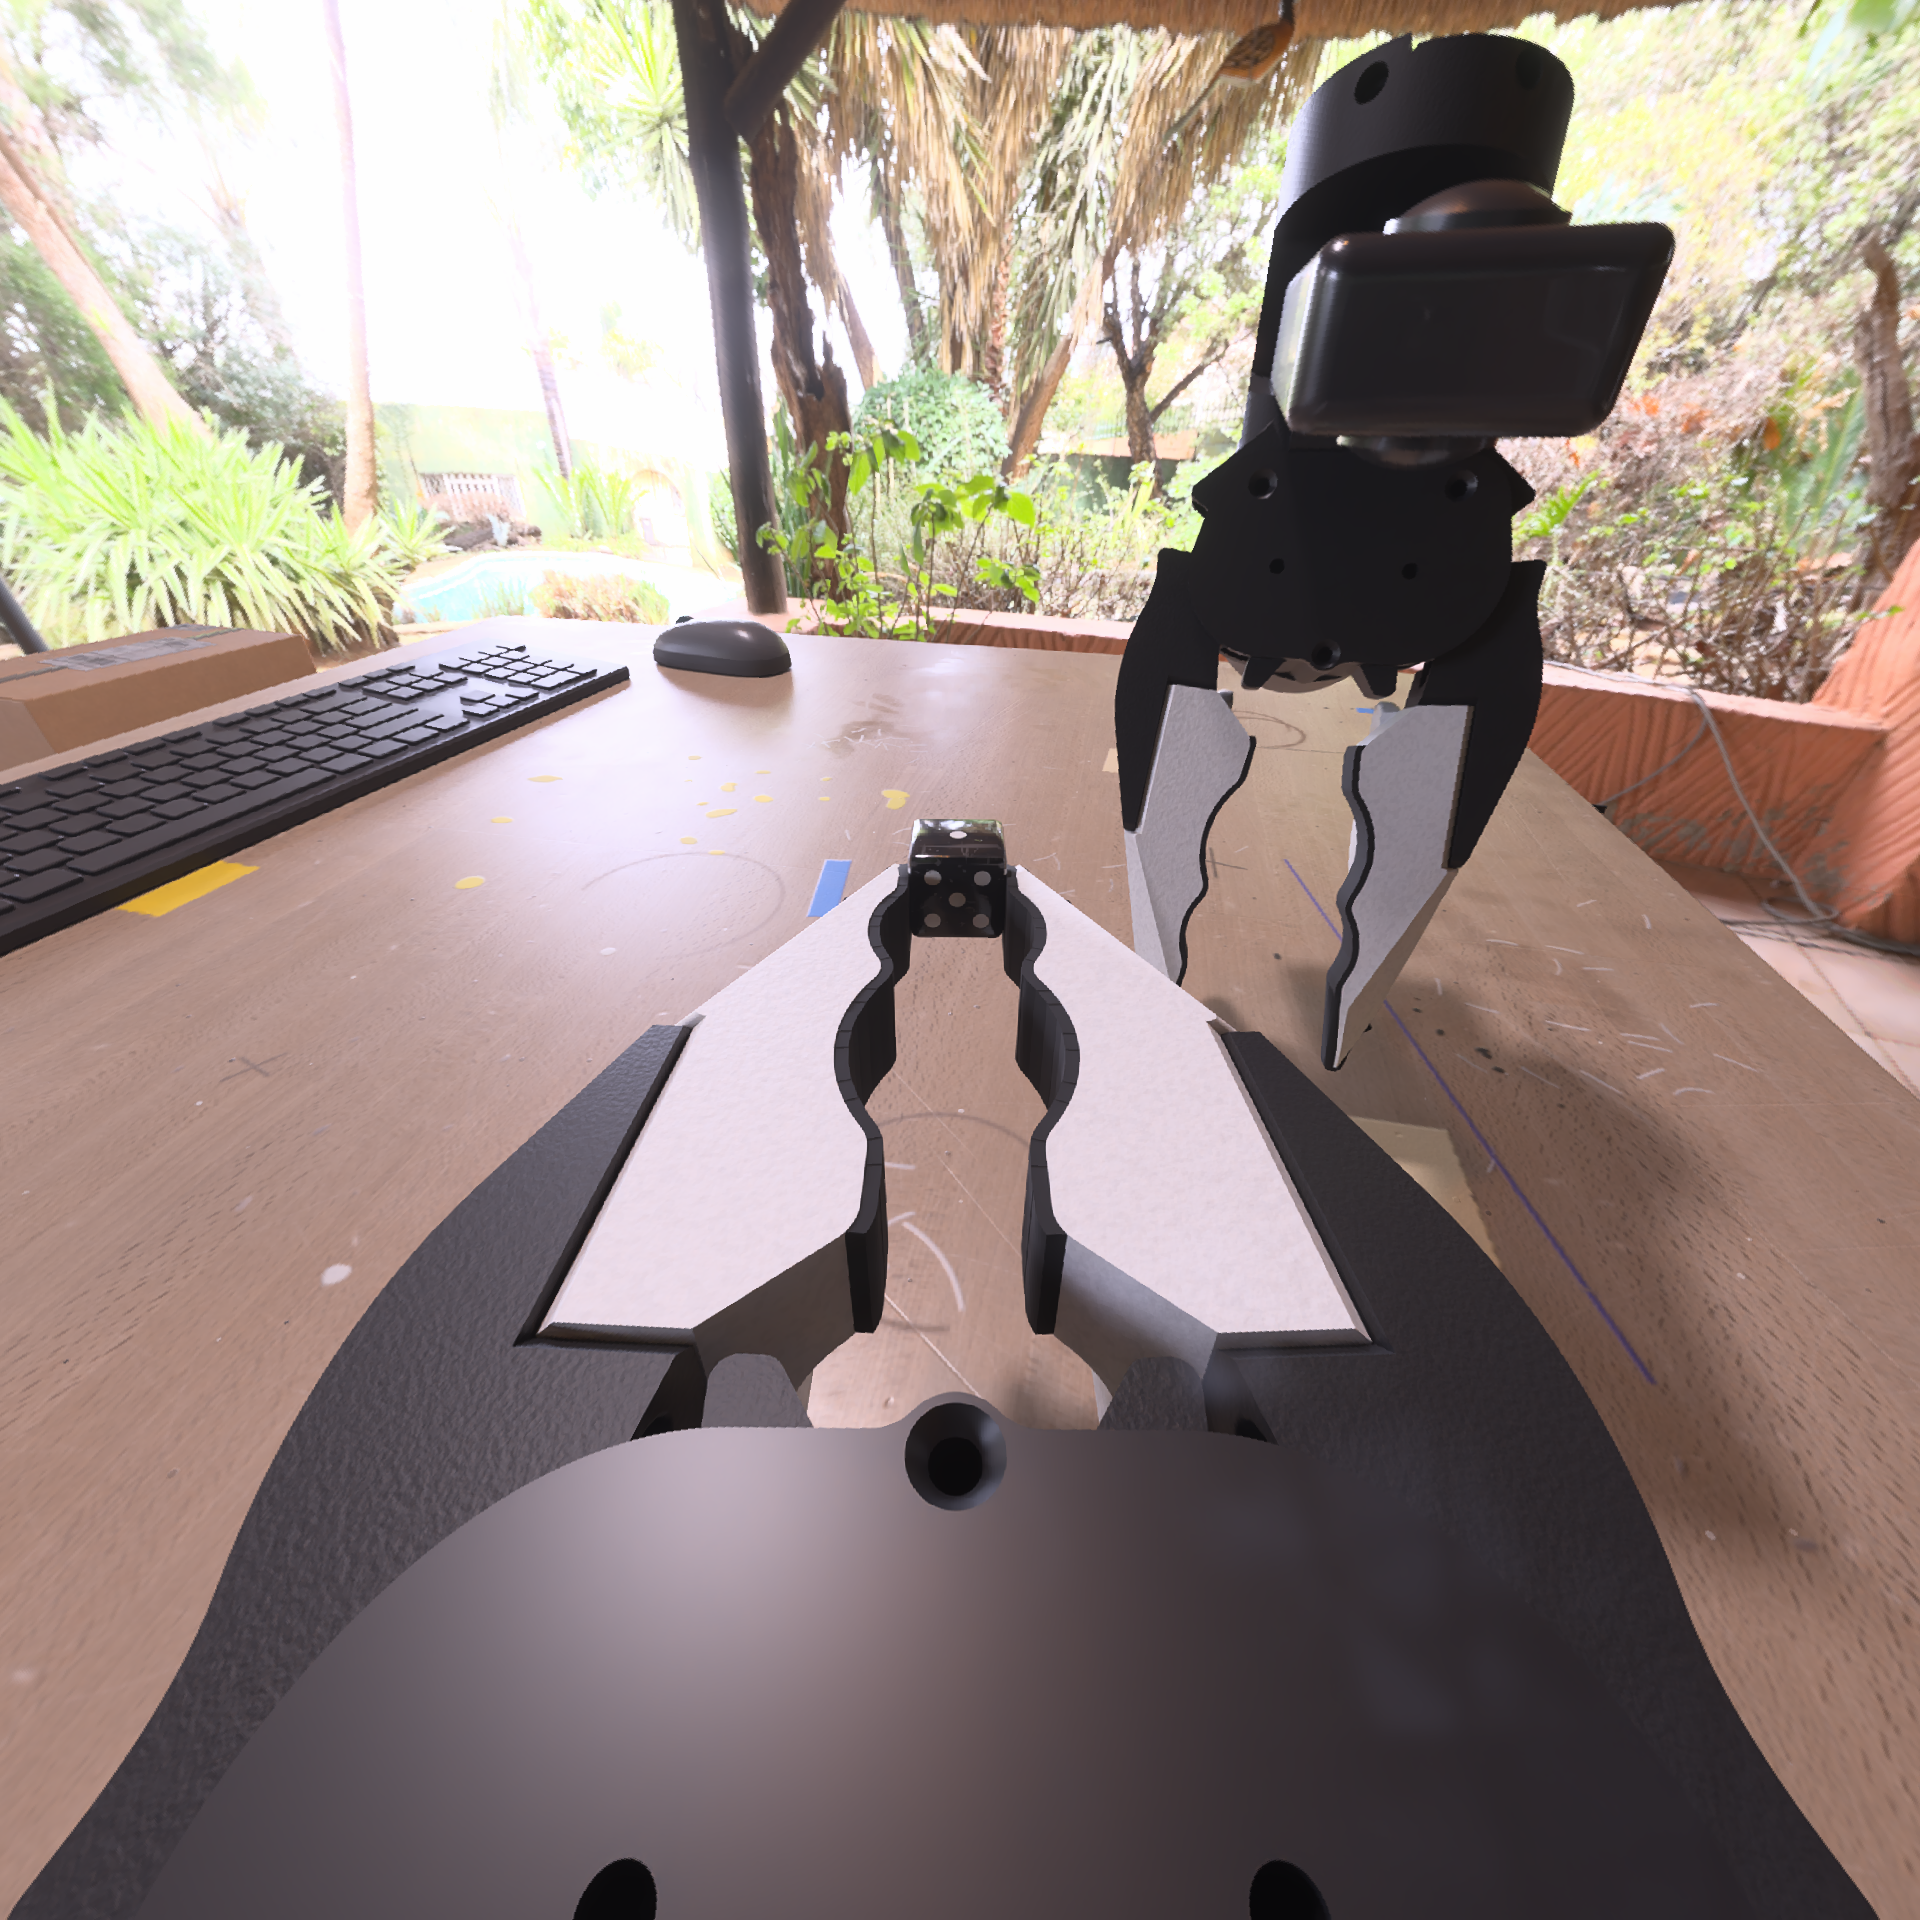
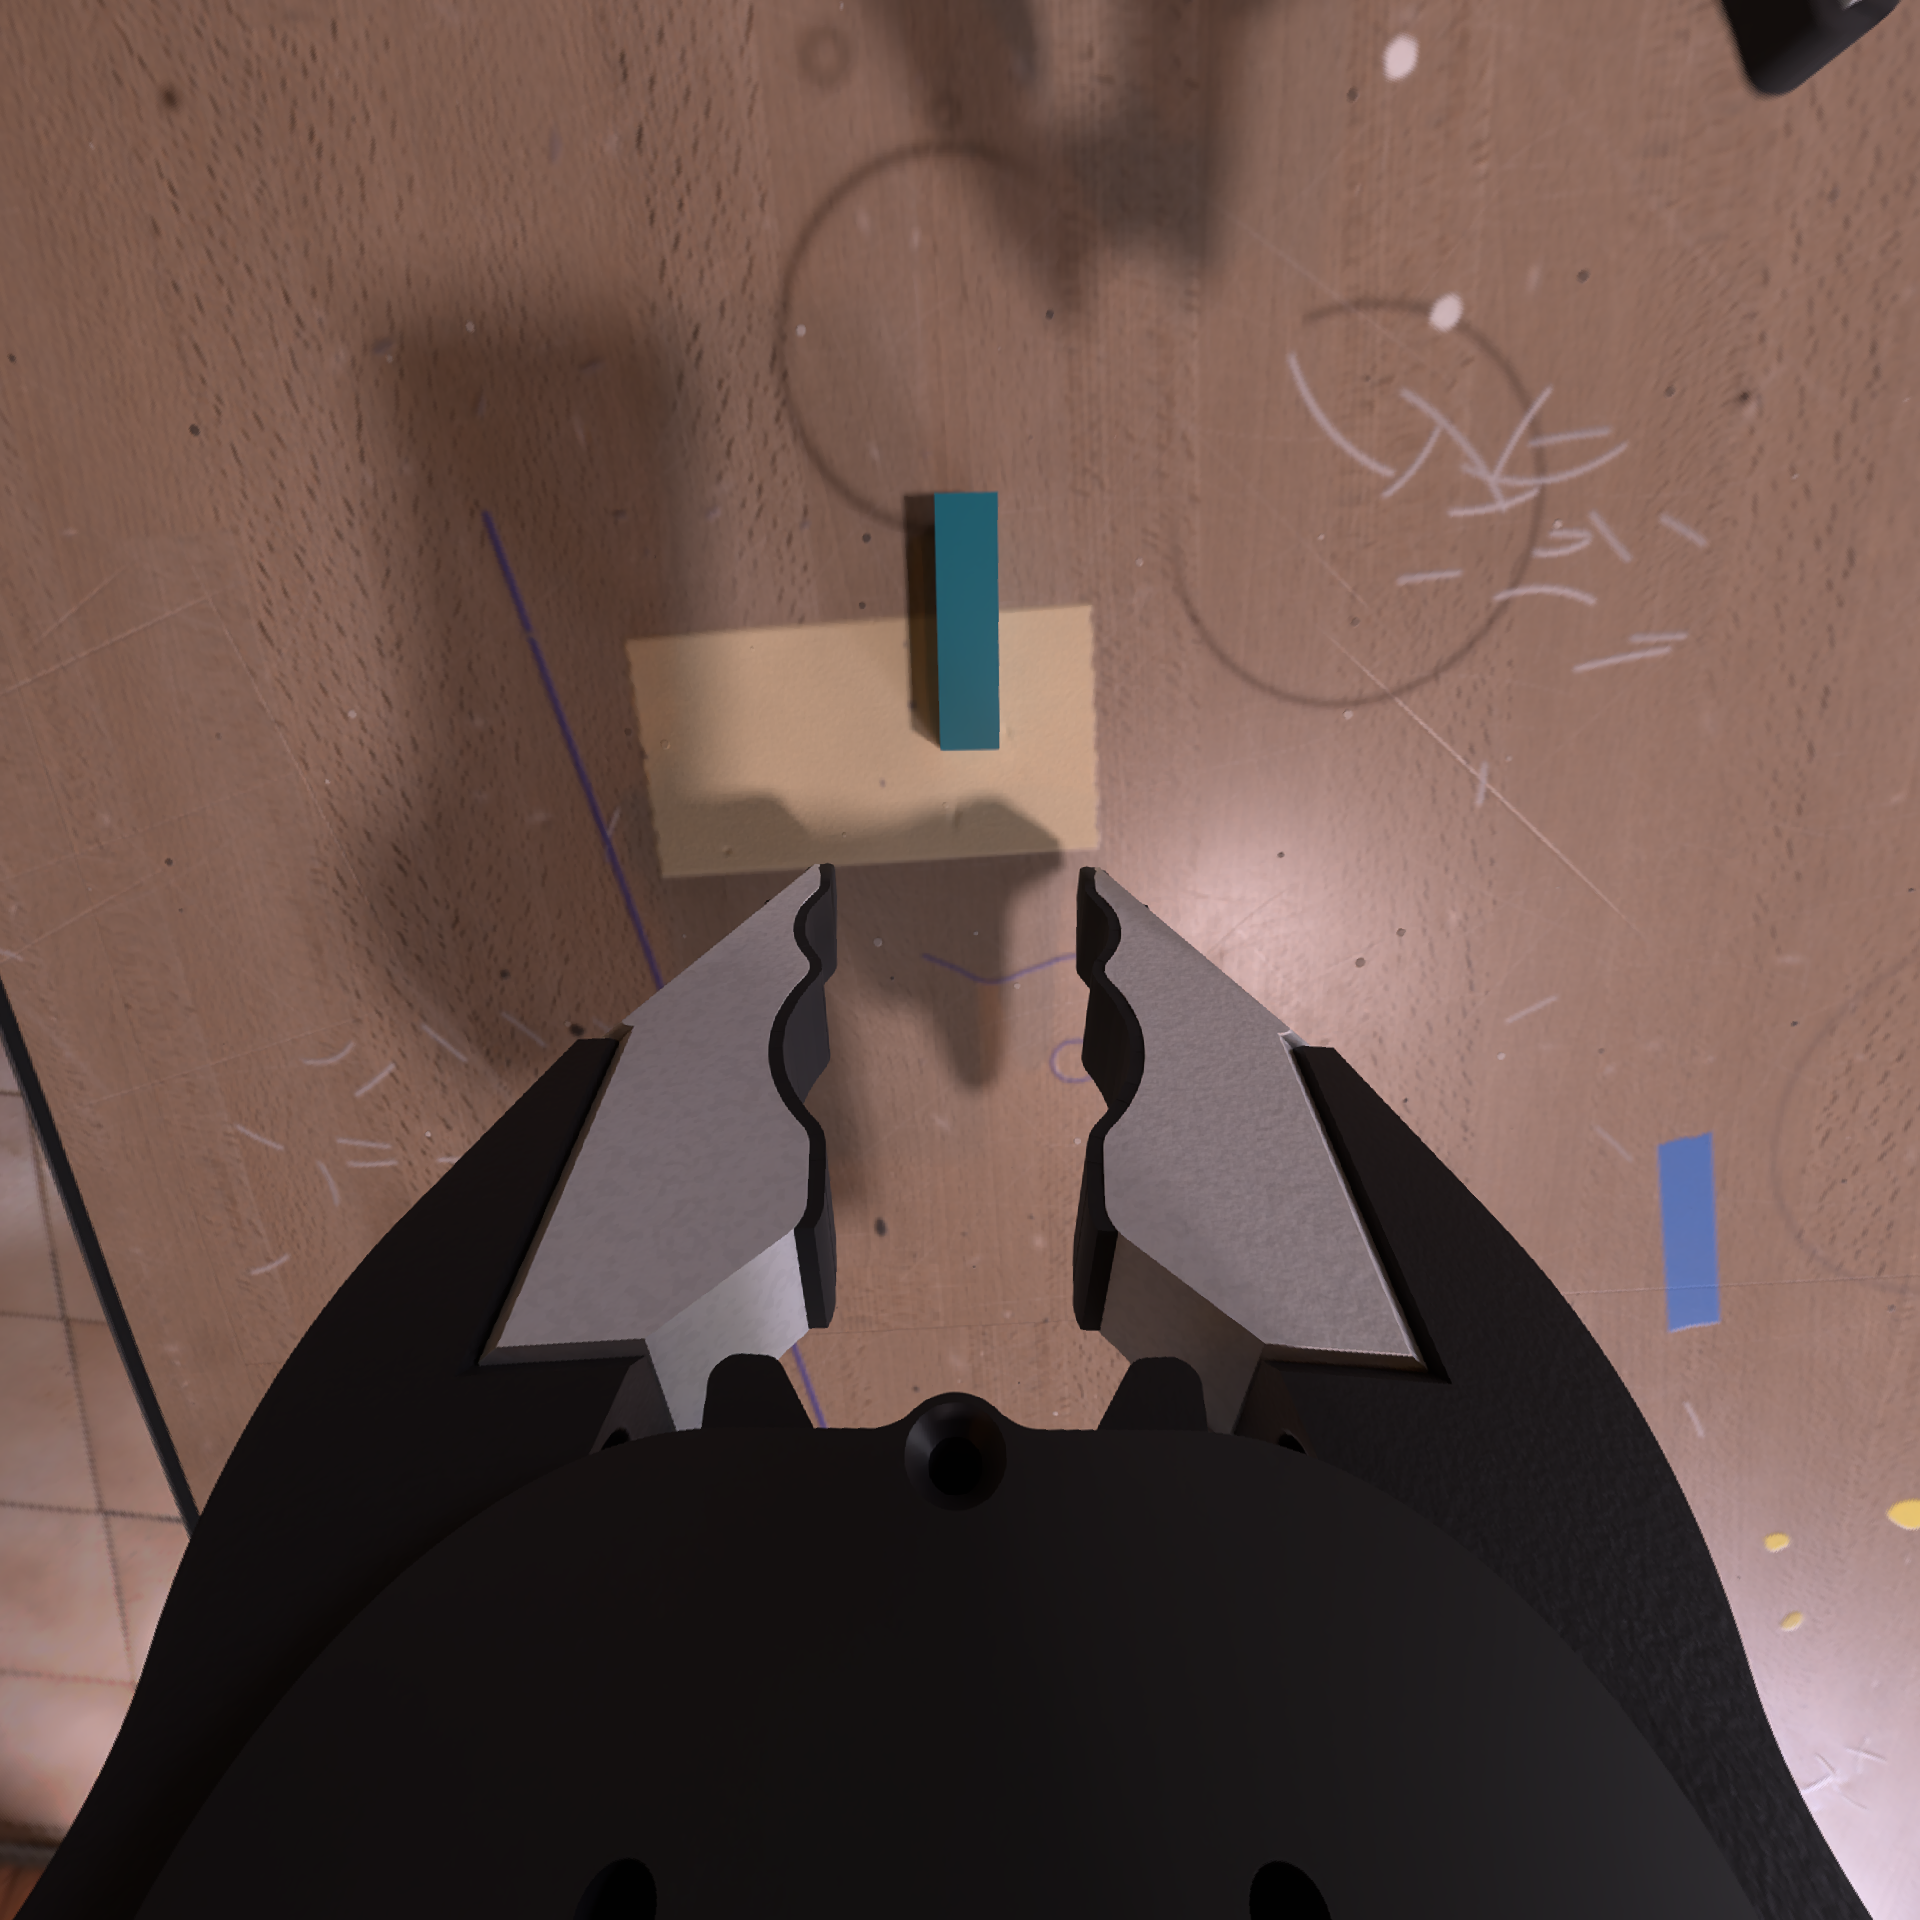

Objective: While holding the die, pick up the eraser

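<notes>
My left gripper (image 1: 956, 891) is shut on a black die (image 1: 956, 878) with white pips, held at the fingertips above the wooden table (image 1: 520, 1039). My right gripper (image 2: 954, 873) is open and empty, pointing down at the table; it also shows in the left wrist view (image 1: 1262, 1013) to the right of the die. A teal rectangular eraser (image 2: 966, 623) lies on the table partly over a beige paper patch (image 2: 790, 748), a short way beyond the right fingertips and in line with the gap between them. The eraser does not show in the left wrist view.
A black keyboard (image 1: 260, 758) and a dark mouse (image 1: 722, 649) lie at the far left of the table, with a cardboard box (image 1: 145, 675) behind. A blue tape strip (image 2: 1688, 1231) is stuck on the table at the right. The table edge (image 2: 94, 1247) runs at the left.
</notes>
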